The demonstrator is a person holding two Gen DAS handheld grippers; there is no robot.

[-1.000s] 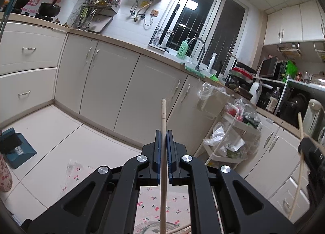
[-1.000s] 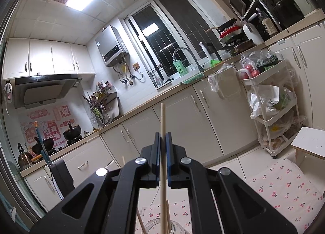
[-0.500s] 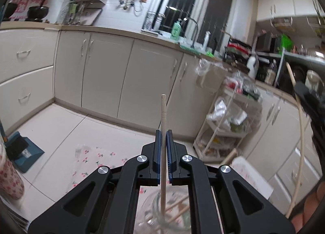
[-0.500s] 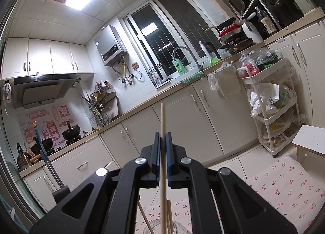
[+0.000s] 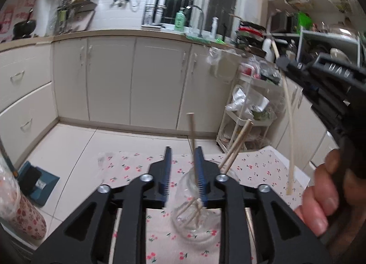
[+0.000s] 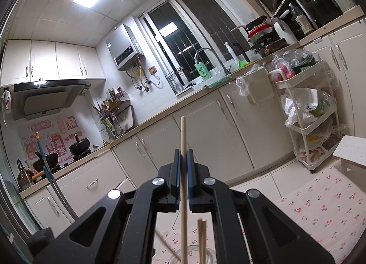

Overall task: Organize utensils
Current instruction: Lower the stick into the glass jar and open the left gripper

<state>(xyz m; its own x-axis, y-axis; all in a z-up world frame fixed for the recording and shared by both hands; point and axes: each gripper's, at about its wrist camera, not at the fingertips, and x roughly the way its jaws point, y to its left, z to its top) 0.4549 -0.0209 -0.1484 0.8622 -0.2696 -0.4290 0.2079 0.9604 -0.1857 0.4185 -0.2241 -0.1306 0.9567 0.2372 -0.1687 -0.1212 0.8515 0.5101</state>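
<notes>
Chopsticks (image 5: 235, 147) are already poking out of the clear glass jar (image 5: 194, 216) on the cherry-print cloth (image 5: 263, 167). Left tool (image 5: 183, 167) has just been opening, and its chopstick (image 5: 191, 131) now stands loose in the jar, leaning by one pad. Right tool (image 6: 183, 163) is clamped tight on another chopstick (image 6: 183, 135), upright just above the jar's rim (image 6: 192, 250), with open cloth all around.
</notes>
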